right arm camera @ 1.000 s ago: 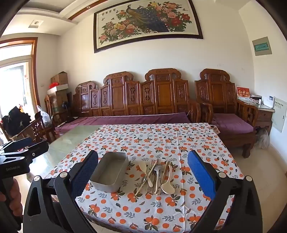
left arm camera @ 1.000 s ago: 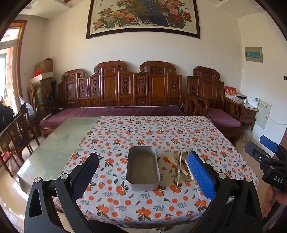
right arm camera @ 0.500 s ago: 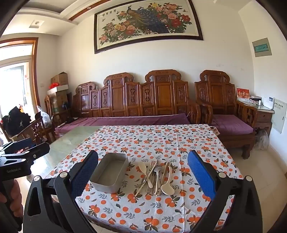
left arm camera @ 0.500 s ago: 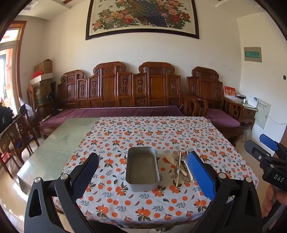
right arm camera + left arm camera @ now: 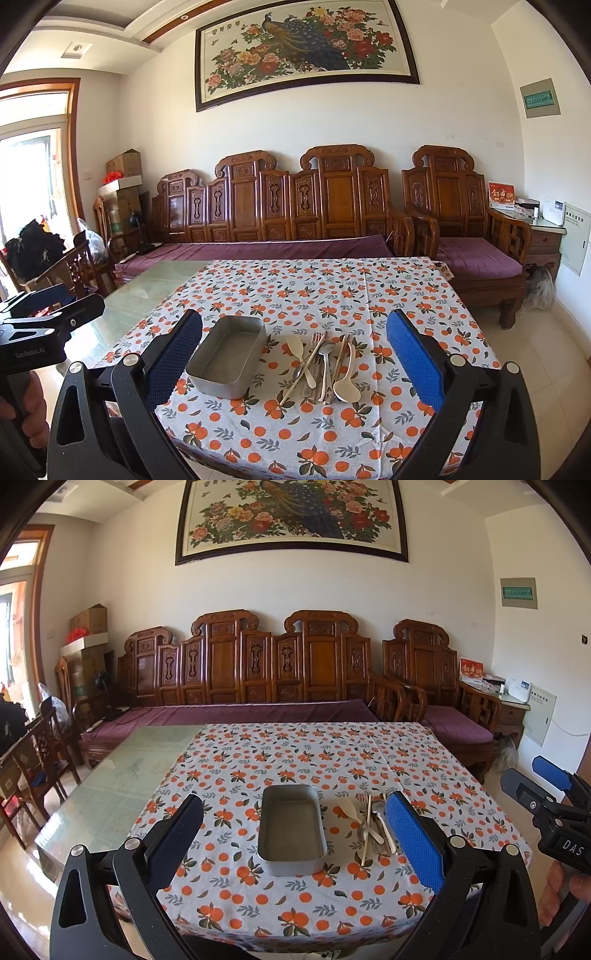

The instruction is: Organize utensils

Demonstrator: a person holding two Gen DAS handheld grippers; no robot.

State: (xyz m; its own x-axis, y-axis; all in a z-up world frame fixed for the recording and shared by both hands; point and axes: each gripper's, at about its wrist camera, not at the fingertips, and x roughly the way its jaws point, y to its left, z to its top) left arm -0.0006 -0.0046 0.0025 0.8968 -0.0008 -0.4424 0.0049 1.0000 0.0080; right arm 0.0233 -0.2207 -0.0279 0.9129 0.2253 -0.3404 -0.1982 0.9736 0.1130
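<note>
Take the metal tray [image 5: 291, 827] as your landmark: it sits on the orange-print tablecloth [image 5: 295, 760] near the table's front edge, long axis running away from you, nothing in it as far as the view shows. Your left gripper [image 5: 293, 829] hangs in the air short of the table, jaws wide apart w/ nothing between them, and lines up almost straight on the tray. Just right of the tray, close but apart from its wall, lies the utensil pile [image 5: 325, 363]: a pale spoon, a fork, metal spoons, chopstick-like sticks and a cream ladle at the pile's right side, handles mostly pointing back toward you, so the pile's long axis runs roughly parallel to the tray's. Some pieces overlap and cross, so I can't tell exactly how many there are. Your right gripper [image 5: 293, 365], also spread wide and holding nothing, is aimed nearly at that pile, w/ the tray off to its left in the right wrist view. So my read is the right hand is the better placed one for the first pick: pile ahead, tray one short sideways carry to the left. Since the handles run along your line of approach, you'd prob. close across a handle w/out turning the wrist much. Nothing's sorted yet; task looks to be at its very start.
</note>
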